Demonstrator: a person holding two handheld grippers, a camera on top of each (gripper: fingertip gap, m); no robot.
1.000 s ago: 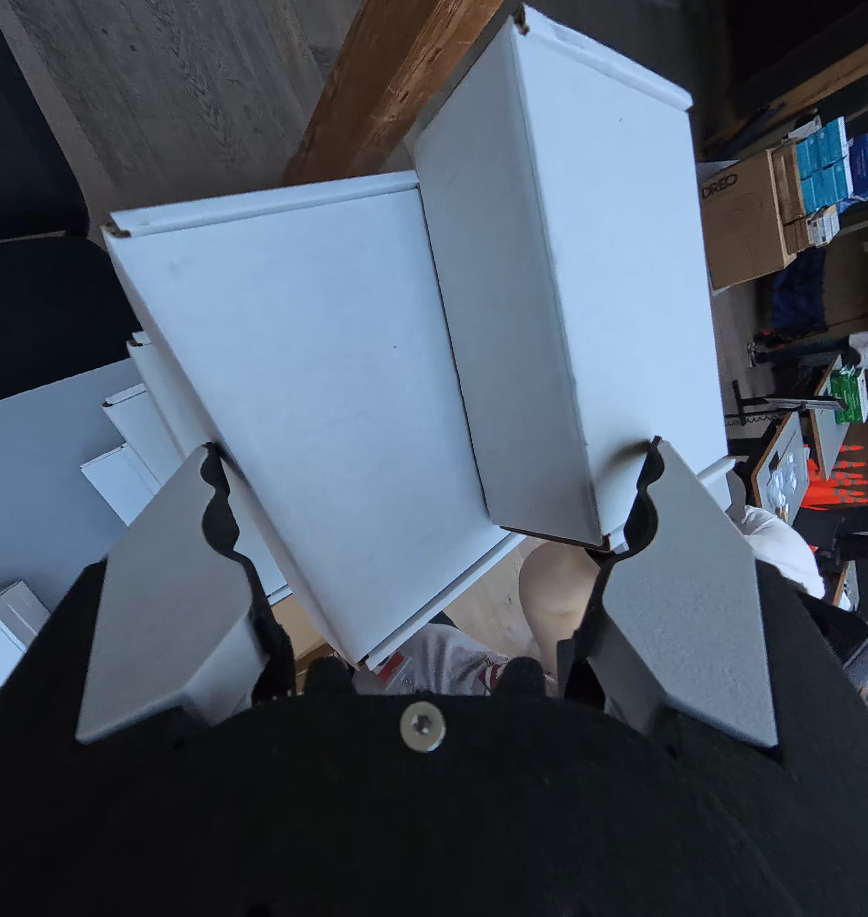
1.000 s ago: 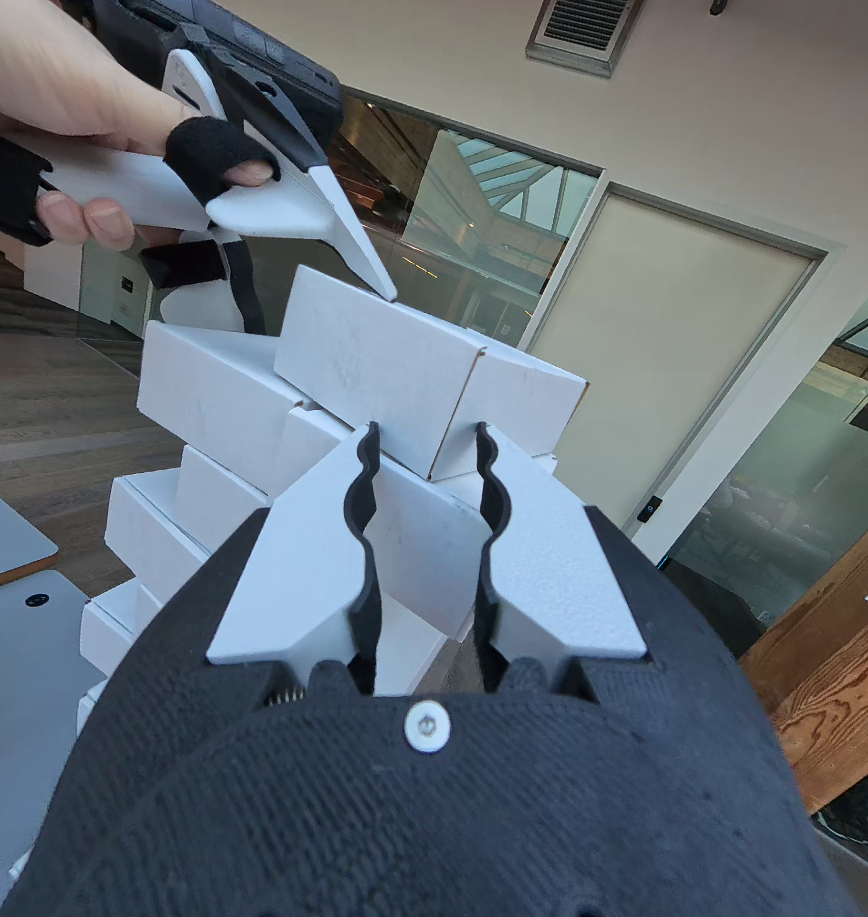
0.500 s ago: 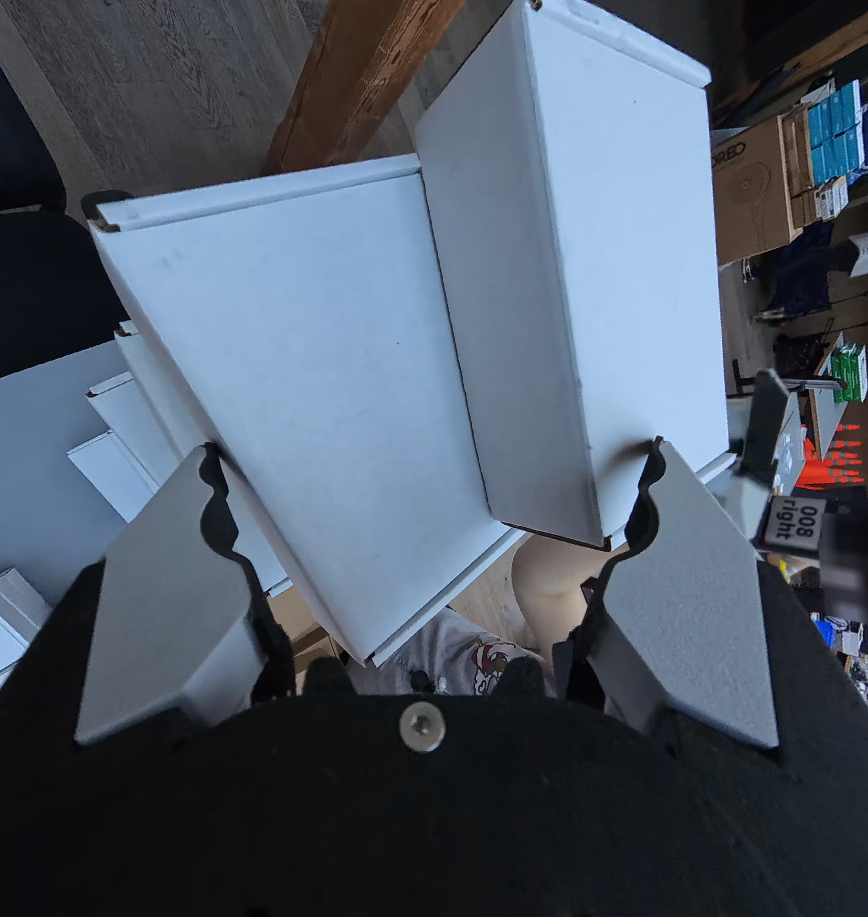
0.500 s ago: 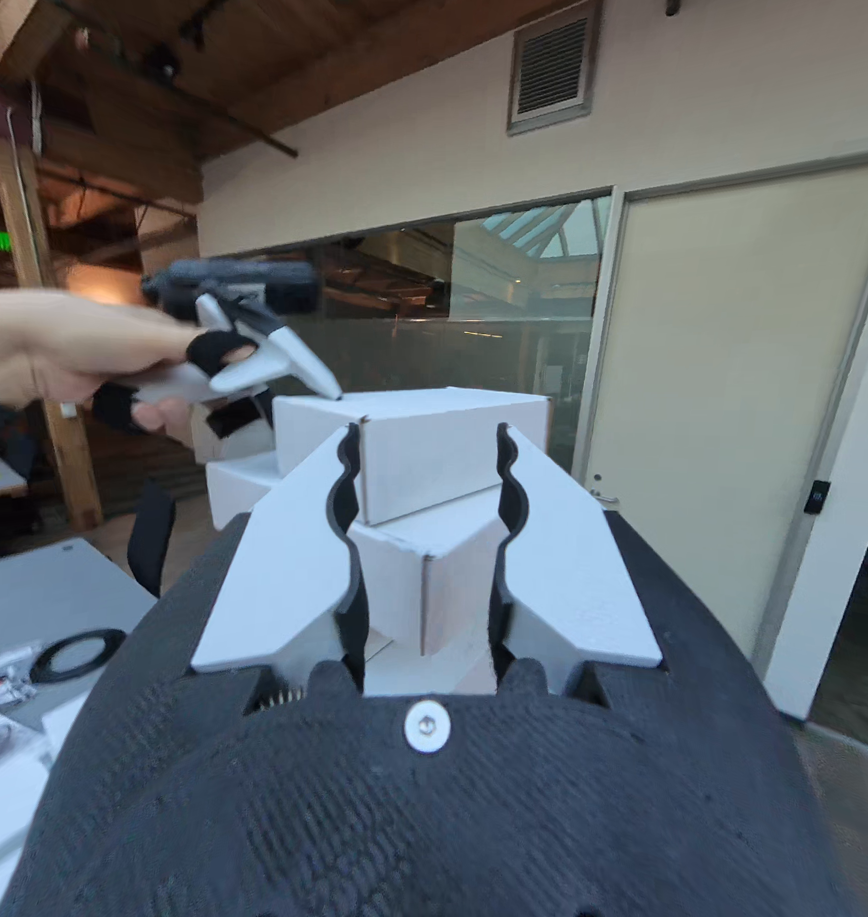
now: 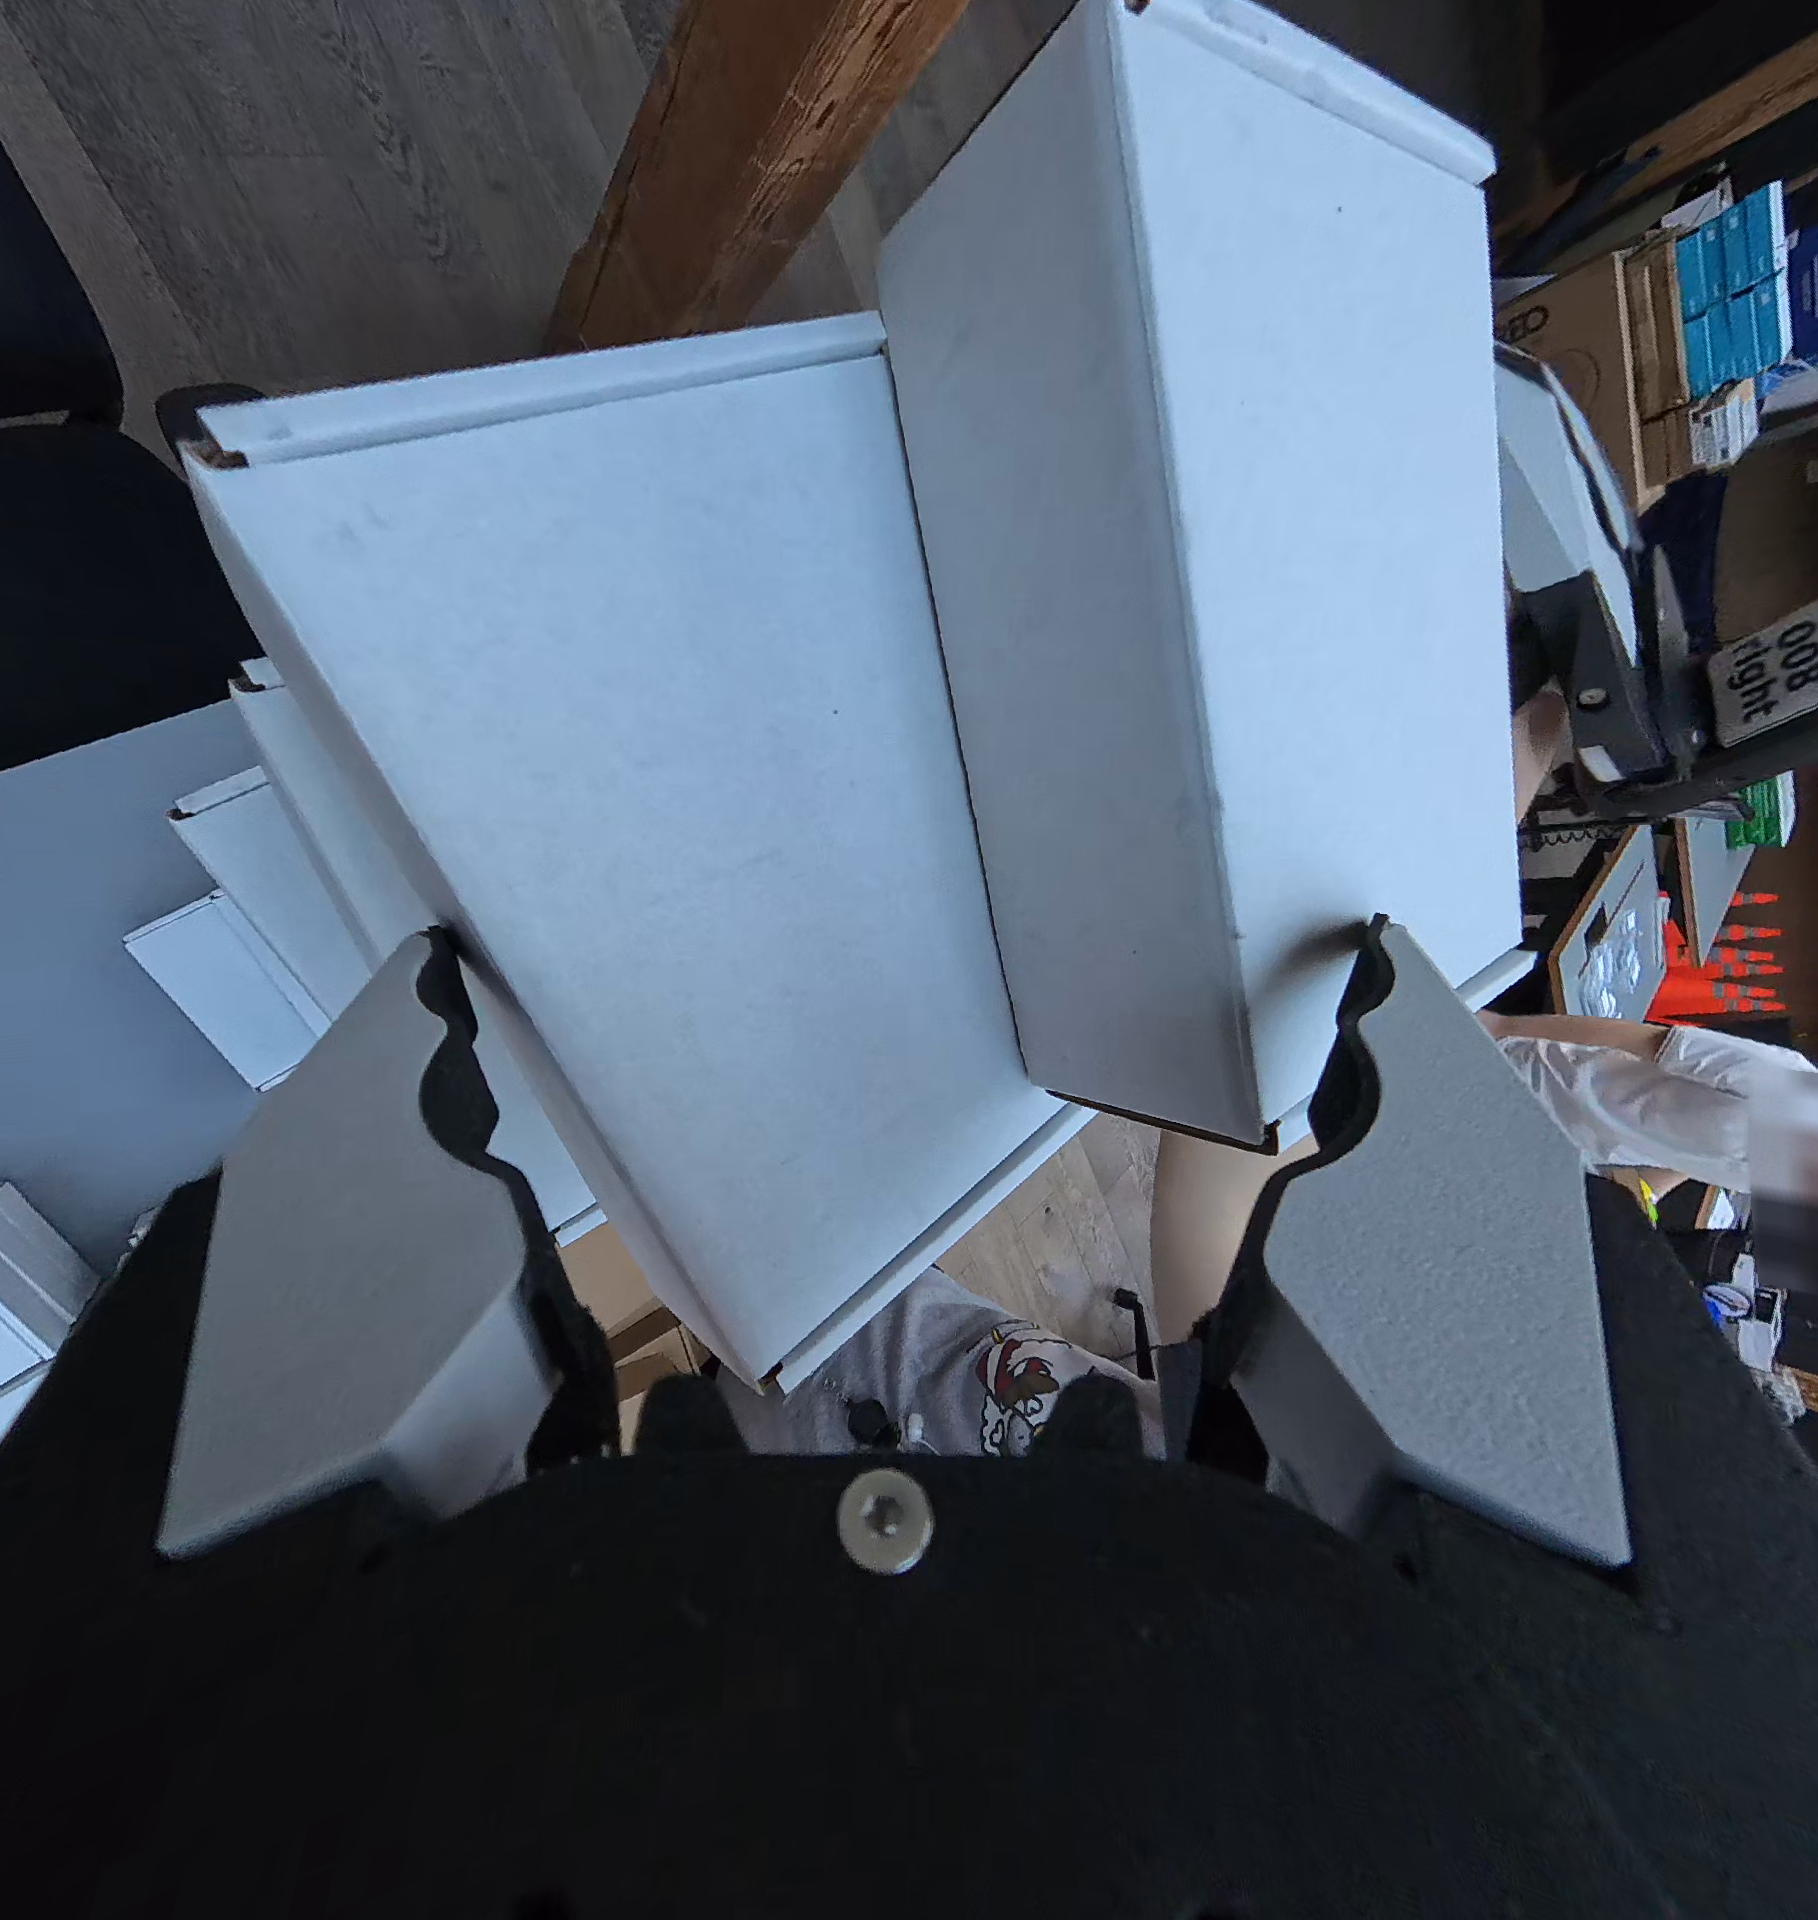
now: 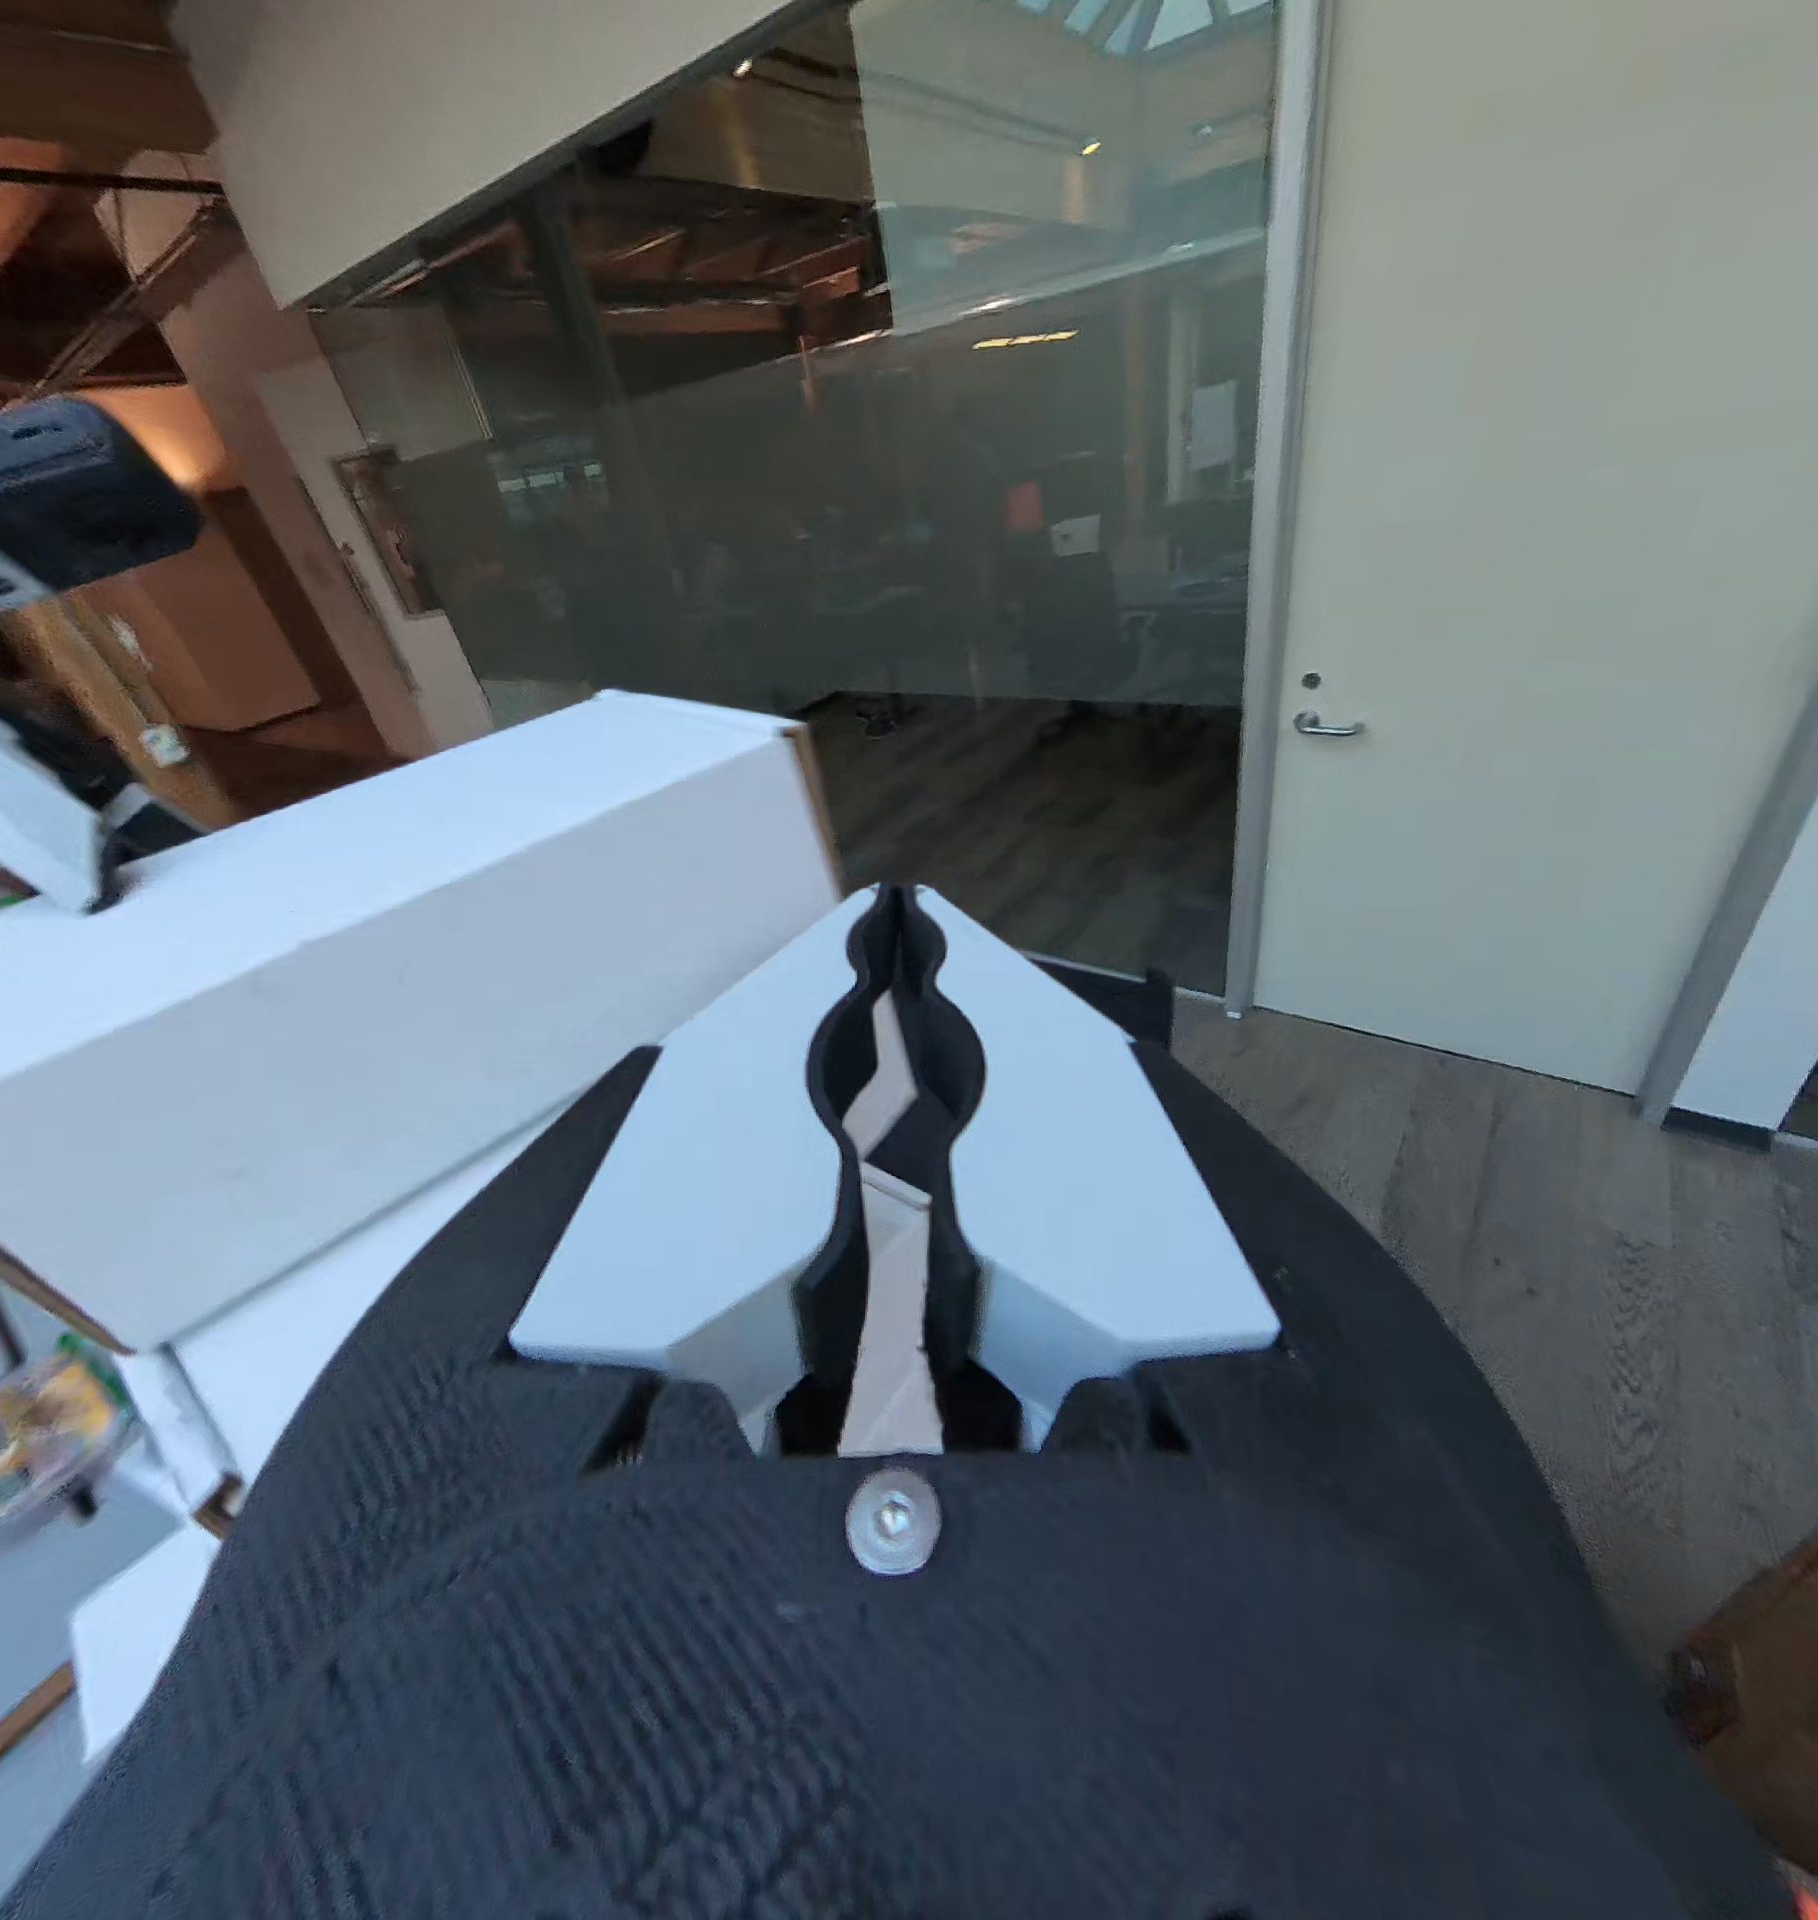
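In the left wrist view I look down on a stack of white cardboard boxes. A wide flat box point(image 5: 656, 779) lies beside a narrower, taller box point(image 5: 1248, 520). My left gripper point(image 5: 907, 930) is wide open across both. Its left fingertip point(image 5: 437, 945) is at the flat box's left edge, and its right fingertip point(image 5: 1378, 935) is just over the narrow box's top. My right gripper point(image 6: 894, 896) is shut, tips together, to the right of the top box point(image 6: 365, 987). It also shows at the right edge of the left wrist view point(image 5: 1611, 644).
More white boxes point(image 5: 219, 977) lie on a grey table point(image 5: 43, 935). A wooden beam point(image 5: 739, 156) stands beyond the stack. A glass wall point(image 6: 832, 468), a pale door point(image 6: 1559, 520) and wood floor point(image 6: 1507, 1195) are ahead of the right gripper. The left gripper's finger point(image 6: 22, 831) is at the far left.
My right gripper swung to the right, off the stack, and its jaws went from open to shut. My left gripper stayed open over the boxes, nearly still.
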